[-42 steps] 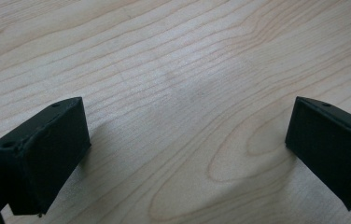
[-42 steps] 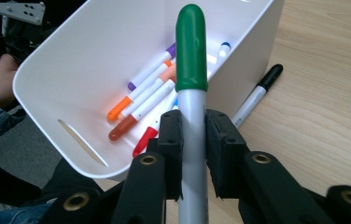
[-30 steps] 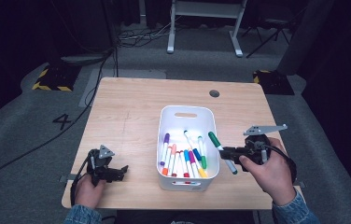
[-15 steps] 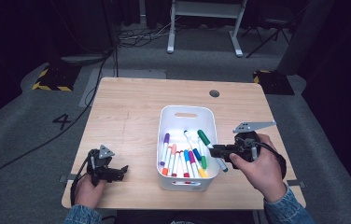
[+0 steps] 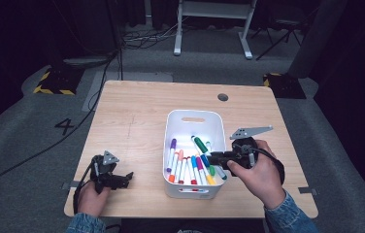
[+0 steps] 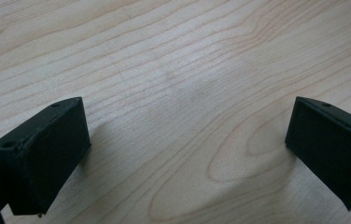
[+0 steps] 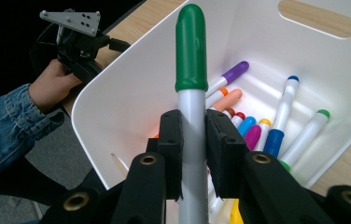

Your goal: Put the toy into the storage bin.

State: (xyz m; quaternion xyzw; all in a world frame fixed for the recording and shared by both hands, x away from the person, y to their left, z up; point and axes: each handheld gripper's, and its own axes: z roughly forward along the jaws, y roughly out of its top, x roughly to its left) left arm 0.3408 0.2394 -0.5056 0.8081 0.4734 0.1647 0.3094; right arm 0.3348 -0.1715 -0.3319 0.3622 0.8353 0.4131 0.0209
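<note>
Wooden table (image 5: pixel 137 121) carried a white bin (image 5: pixel 192 119) set right of centre, w/ a slot handle in its far wall. Bin held a loose lot of markers (image 5: pixel 185 167), caps purple, orange, red, blue, yellow, pink and green, lying mostly lengthwise on the floor of the bin.

Right gripper (image 7: pixel 193 133) was clamped on a green-capped marker (image 7: pixel 191 46); both jaws pressed flat against its grey barrel just below the cap. In right gripper view the marker stood over the bin interior, cap end pointing away from the hand. In high view the right gripper (image 5: pixel 209 158) reached in over the bin's right wall, marker above the other markers; contact w/ them could not be determined. Right hand (image 5: pixel 260 170) sat on the table side of the bin.

Left gripper (image 5: pixel 128 177) lay near the table's front left corner, well apart from the bin, held in the left hand (image 5: pixel 93 196). Its jaws stood wide apart w/ nothing between, bare wood grain beneath.
</note>
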